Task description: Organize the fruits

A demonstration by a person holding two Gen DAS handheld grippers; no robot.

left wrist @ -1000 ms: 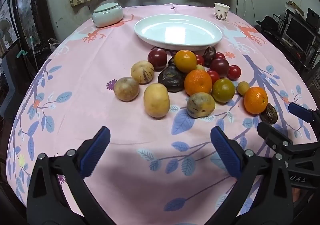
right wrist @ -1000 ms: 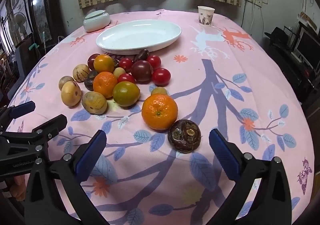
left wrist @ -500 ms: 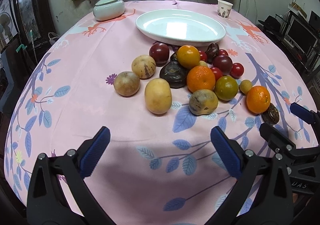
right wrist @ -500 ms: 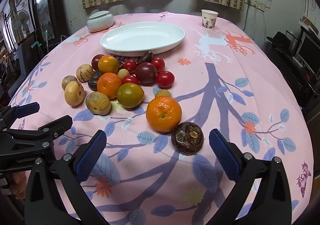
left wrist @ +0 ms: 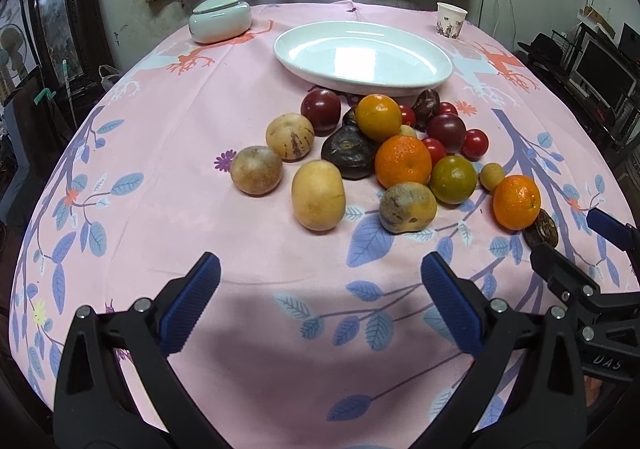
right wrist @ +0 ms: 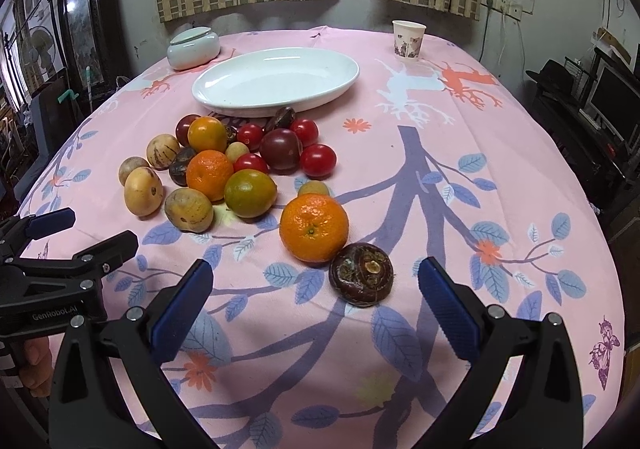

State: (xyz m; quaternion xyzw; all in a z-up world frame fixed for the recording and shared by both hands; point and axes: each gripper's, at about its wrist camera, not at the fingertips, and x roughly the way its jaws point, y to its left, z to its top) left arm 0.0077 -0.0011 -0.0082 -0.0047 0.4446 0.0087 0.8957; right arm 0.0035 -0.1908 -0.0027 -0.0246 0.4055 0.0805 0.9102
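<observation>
A pile of several fruits lies on the pink tablecloth [left wrist: 160, 209] in front of an empty white oval plate [left wrist: 362, 57]: oranges, red tomatoes, dark plums, tan melons. A tan oval fruit [left wrist: 318, 195] is nearest my left gripper [left wrist: 320, 301], which is open and empty, short of it. My right gripper [right wrist: 314, 307] is open and empty; an orange [right wrist: 314, 227] and a dark brown water chestnut [right wrist: 362, 279] lie just ahead of its fingers. The plate also shows in the right wrist view [right wrist: 276, 81].
A pale green lidded jar [left wrist: 220, 19] stands at the back left and a paper cup [left wrist: 451, 20] at the back right. The round table drops off on all sides. Furniture and a monitor stand to the right.
Both grippers have drawn back and risen a little, so the fruits look slightly farther. Both stay open. No fruit has moved.
</observation>
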